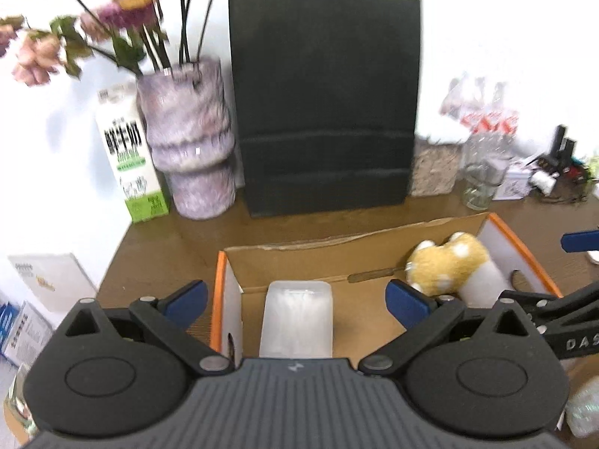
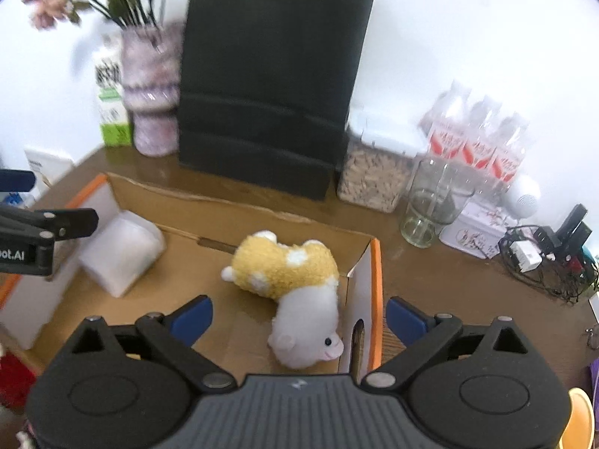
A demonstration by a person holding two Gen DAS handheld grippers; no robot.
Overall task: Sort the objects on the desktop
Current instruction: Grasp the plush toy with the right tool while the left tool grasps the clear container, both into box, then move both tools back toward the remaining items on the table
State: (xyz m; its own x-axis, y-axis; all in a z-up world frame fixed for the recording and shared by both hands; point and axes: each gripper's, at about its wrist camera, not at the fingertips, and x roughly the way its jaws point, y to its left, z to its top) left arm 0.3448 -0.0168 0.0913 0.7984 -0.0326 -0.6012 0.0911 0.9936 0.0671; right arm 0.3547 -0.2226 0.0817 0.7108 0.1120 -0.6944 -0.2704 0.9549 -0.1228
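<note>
Left wrist view: left gripper (image 1: 295,299) stands wide, nothing between the jaws, pads clear of everything. Directly below and just beyond it, a white box (image 1: 297,321) lies in the left half of the carton (image 1: 299,249). The plush (image 1: 447,267) lies in the right half, near the right wall.

Right wrist view: right gripper (image 2: 299,318) also wide and empty. The plush (image 2: 295,284) lies just beyond and between its fingers, head toward the camera, close to the carton's right wall (image 2: 361,295). The white box (image 2: 121,252) sits well to the left, beside the left gripper's fingers (image 2: 75,220).

Risks, as judged:
- Right finger hangs outside the carton wall; a downward move could catch the rim and drag or tip the carton.
- Both grippers hang close over one carton; crossing paths could knock them together.
- Glass jar (image 2: 430,205) and bottles (image 2: 479,138) stand far right, near the carton; a wide swing right could topple them.
- Vase (image 1: 191,142) far left looks top-heavy with flowers.
</note>
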